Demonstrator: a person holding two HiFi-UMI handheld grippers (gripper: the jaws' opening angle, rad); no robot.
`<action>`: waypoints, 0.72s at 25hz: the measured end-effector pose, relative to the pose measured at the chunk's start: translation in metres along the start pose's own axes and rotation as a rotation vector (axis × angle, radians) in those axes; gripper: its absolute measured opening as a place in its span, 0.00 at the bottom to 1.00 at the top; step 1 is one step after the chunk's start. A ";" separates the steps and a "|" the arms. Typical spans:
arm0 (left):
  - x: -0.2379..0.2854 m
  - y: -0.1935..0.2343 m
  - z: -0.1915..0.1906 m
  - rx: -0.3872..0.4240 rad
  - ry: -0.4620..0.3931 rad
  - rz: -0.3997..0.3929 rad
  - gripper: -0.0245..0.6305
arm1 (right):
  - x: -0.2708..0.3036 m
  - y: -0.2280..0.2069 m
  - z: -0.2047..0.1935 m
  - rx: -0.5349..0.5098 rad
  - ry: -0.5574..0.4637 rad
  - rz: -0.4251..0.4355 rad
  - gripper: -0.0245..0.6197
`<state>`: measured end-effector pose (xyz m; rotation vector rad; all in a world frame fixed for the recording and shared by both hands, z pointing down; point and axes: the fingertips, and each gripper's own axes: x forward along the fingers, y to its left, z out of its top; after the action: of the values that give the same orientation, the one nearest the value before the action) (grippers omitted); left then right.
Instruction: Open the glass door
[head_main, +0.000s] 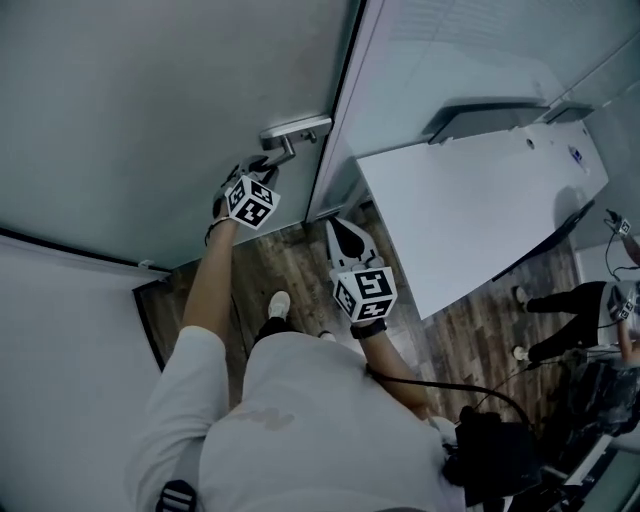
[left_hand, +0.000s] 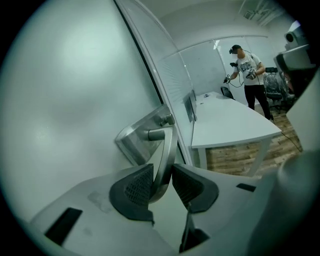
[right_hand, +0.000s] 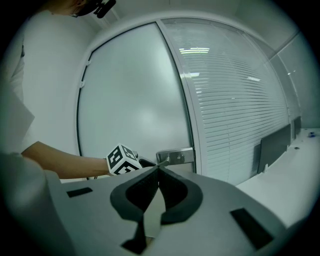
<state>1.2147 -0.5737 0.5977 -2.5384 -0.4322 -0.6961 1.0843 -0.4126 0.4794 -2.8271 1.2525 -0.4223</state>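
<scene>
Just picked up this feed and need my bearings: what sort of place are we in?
Most likely an office. A frosted glass door with a metal lever handle stands next to a glazed partition with slatted blinds, and a long white desk stands beside it on wood-look flooring.

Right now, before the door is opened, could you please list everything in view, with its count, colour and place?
glass door: one, frosted grey, ahead on the left.
door handle: one, silver, at the door's right edge.
glass wall: one, white blinds, right of the door.
table: one, white, beside the glass wall.
floor: brown wood pattern, below.
other person: one, white shirt, beyond the table.
left gripper: one, grey, shut on the door handle.
right gripper: one, grey, shut, empty.
</scene>
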 end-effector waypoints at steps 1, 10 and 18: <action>-0.003 0.002 0.001 0.020 0.011 0.004 0.21 | -0.002 -0.002 0.002 0.006 -0.006 -0.010 0.04; -0.036 -0.013 0.012 0.238 0.079 0.082 0.21 | -0.029 -0.010 0.006 0.017 -0.035 -0.024 0.04; -0.052 -0.039 0.009 0.205 0.099 0.104 0.21 | -0.049 -0.013 0.008 0.014 -0.051 0.010 0.04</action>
<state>1.1594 -0.5455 0.5760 -2.3058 -0.3174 -0.6969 1.0640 -0.3685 0.4619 -2.8002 1.2482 -0.3554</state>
